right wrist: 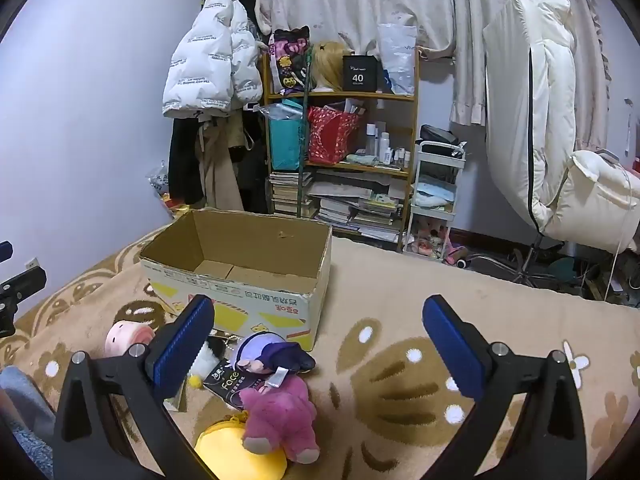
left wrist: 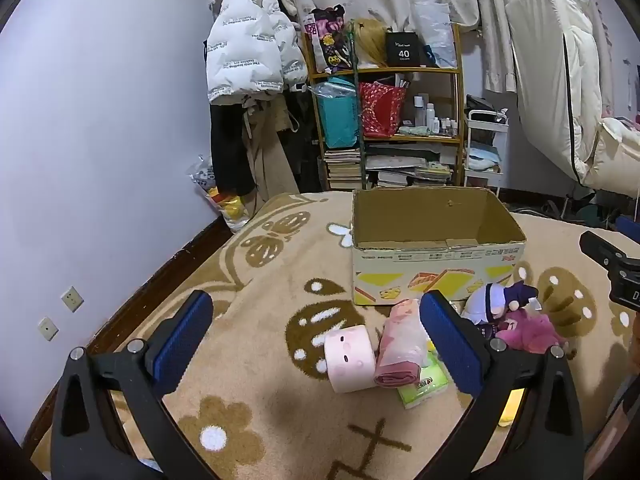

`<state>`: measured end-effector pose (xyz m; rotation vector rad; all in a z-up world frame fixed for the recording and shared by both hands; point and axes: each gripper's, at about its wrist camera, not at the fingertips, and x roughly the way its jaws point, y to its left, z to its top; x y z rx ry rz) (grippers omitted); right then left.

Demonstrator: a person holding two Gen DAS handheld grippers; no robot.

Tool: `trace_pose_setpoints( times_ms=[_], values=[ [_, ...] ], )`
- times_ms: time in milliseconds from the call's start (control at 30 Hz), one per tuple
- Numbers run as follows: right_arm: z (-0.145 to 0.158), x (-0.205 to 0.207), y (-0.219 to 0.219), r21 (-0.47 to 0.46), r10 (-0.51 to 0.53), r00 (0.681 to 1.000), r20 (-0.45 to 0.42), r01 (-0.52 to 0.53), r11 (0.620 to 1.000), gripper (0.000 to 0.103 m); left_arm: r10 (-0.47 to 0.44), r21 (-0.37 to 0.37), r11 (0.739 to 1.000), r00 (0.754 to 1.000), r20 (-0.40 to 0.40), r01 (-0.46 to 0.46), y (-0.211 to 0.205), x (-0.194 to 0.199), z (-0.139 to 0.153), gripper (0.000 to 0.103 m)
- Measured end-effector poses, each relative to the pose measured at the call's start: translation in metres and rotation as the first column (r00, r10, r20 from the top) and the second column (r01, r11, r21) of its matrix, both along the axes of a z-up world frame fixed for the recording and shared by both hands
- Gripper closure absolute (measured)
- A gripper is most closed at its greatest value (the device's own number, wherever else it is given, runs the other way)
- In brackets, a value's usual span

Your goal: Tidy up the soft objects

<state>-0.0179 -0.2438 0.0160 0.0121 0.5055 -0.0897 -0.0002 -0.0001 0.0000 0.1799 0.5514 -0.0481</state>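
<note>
An open empty cardboard box [left wrist: 436, 256] stands on the patterned rug; it also shows in the right wrist view [right wrist: 240, 276]. In front of it lie a pink roll with a face [left wrist: 350, 358], a pink bagged roll [left wrist: 400, 344], a green tissue pack [left wrist: 424, 384], a purple-hatted doll [left wrist: 500, 300] and a magenta plush [left wrist: 528, 330]. My left gripper [left wrist: 316, 344] is open and empty, above the pink roll. My right gripper [right wrist: 320, 352] is open and empty, above the doll [right wrist: 268, 356], the magenta plush [right wrist: 280, 416], a yellow plush [right wrist: 240, 456] and a dark tissue pack [right wrist: 228, 392].
A wooden shelf [left wrist: 384, 120] full of books, bags and bottles stands behind the rug, with coats [left wrist: 248, 40] hanging to its left. A white trolley [right wrist: 436, 196] and a white chair [right wrist: 560, 160] stand at the right. The wall [left wrist: 100, 140] runs along the left.
</note>
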Motion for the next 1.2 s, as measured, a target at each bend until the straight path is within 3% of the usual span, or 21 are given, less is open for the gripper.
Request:
trace_pose_setpoints(
  times_ms=[1200],
  values=[
    [0.0004,0.0005,-0.0008,0.002,-0.002,1.000,-0.001,0.002,1.000,0.000,-0.001,-0.006,1.000,1.000,-0.028,0.001,-0.0031,0.0021,-0.0065,0.001]
  ],
)
